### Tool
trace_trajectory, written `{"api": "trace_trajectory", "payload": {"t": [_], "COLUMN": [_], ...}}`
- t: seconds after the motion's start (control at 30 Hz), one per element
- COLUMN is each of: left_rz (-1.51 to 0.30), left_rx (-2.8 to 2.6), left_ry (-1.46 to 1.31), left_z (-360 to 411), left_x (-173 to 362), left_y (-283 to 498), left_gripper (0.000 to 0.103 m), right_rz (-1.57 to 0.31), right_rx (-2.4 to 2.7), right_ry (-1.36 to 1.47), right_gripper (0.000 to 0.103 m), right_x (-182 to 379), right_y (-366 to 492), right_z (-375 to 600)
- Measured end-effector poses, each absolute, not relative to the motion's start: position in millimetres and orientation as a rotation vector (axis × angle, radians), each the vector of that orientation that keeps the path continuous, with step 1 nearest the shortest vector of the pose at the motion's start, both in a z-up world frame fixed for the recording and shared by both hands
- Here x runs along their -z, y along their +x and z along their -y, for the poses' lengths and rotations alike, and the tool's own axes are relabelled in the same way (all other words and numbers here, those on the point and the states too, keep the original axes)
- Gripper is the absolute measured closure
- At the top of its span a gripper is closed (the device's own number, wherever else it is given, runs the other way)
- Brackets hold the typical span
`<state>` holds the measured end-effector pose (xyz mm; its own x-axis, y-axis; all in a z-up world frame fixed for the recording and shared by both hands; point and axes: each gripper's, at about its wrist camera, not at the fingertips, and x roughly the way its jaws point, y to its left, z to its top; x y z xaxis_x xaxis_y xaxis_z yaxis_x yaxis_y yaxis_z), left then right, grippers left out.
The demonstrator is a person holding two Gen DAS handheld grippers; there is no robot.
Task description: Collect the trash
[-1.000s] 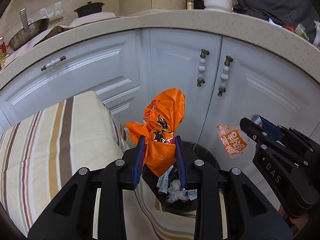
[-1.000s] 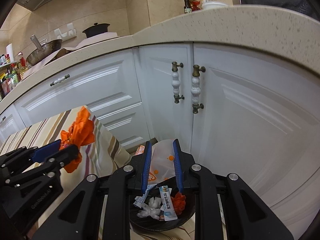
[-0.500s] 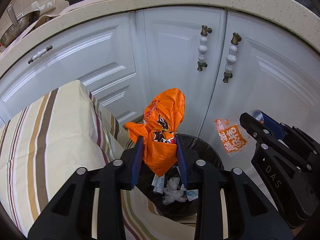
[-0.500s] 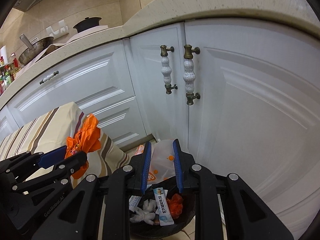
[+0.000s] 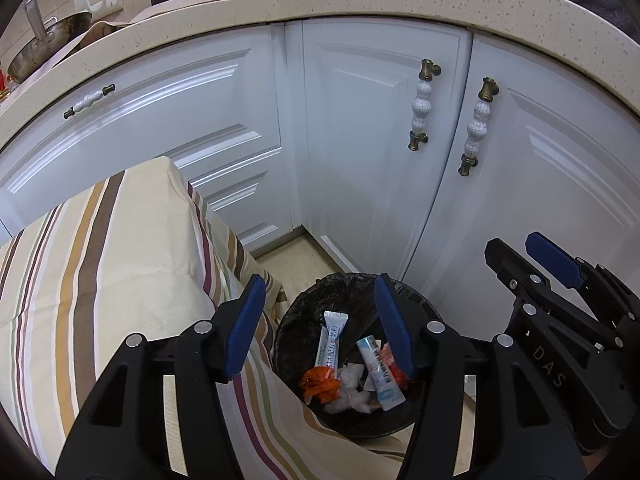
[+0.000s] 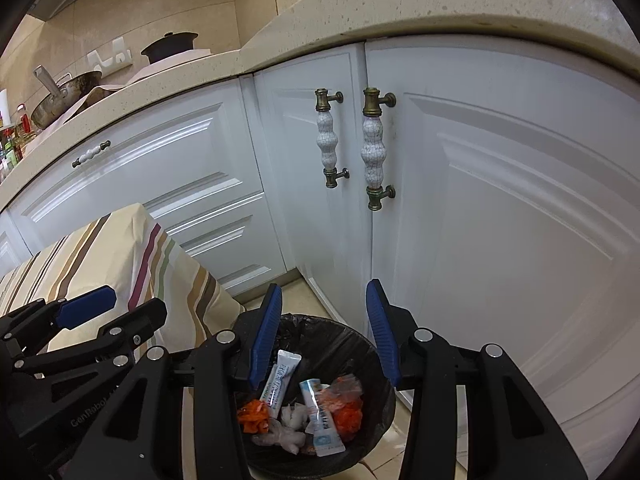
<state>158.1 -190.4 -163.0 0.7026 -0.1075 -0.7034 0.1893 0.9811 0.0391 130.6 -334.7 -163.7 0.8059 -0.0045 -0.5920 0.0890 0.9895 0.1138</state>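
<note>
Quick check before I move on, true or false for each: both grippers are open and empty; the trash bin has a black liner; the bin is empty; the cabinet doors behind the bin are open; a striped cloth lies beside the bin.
1. Both the left gripper and the right gripper are open and empty. True.
2. The trash bin has a black liner. True.
3. The bin is empty. False: it holds white sachets, orange wrappers and crumpled tissue.
4. The cabinet doors behind the bin are open. False: they are shut.
5. A striped cloth lies beside the bin. True.
</note>
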Motion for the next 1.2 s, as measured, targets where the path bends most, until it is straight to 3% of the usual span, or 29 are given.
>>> {"api": "trace_trajectory", "payload": {"t": [0.4, 1.2], "left_rz": [-0.702, -0.535], "left_rx": [0.162, 0.194], "left_ry": [0.125, 0.127], "left_z": [178, 108], "left_x": [139, 65], "left_y": [137, 28], "left_gripper": [0.033, 0.014], "right_rz": [-0.610, -0.525], "right_rx": [0.105, 0.137], "right_ry": [0.126, 0.120], "right_gripper": [0.039, 0.022], "right_x": [144, 82], "right_y": [108, 7], "right_z": [331, 273]}}
